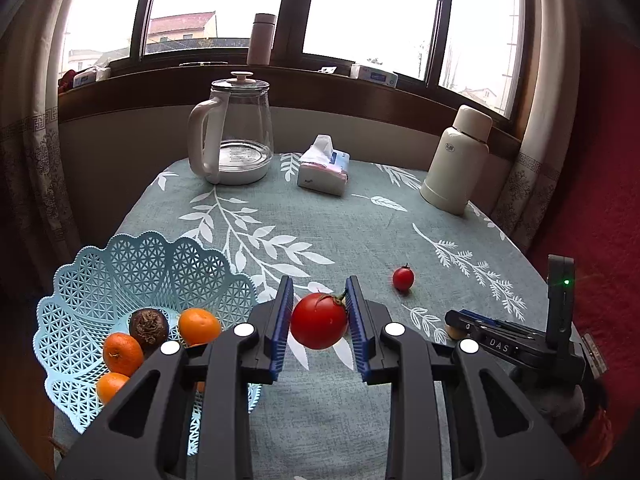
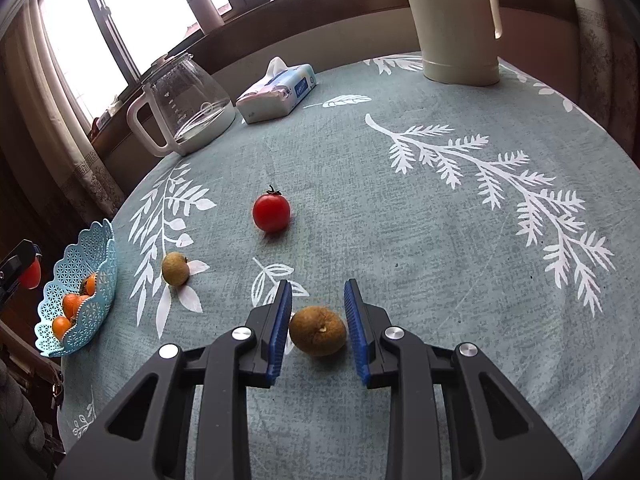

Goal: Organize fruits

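Observation:
My left gripper (image 1: 320, 320) is shut on a red tomato (image 1: 318, 322) and holds it just right of the light-blue lattice basket (image 1: 152, 248). In the basket lie three oranges (image 1: 199, 326) and a dark brown fruit (image 1: 149, 326). My right gripper (image 2: 318, 320) sits low on the table, its blue pads against both sides of a brown fuzzy fruit (image 2: 318, 330). Loose on the cloth are a second brown fruit (image 2: 175, 268) and a small tomato (image 2: 271, 213). The basket (image 2: 96, 248) stands at the table's left edge, with the left gripper (image 2: 16, 268) beside it.
At the far side of the table stand a glass kettle (image 1: 234, 136), a tissue pack (image 1: 324, 168) and a cream thermos (image 1: 456, 160). The teal leaf-print cloth (image 2: 440, 240) covers the round-cornered table. Behind it runs a windowsill with a bottle (image 1: 261, 38).

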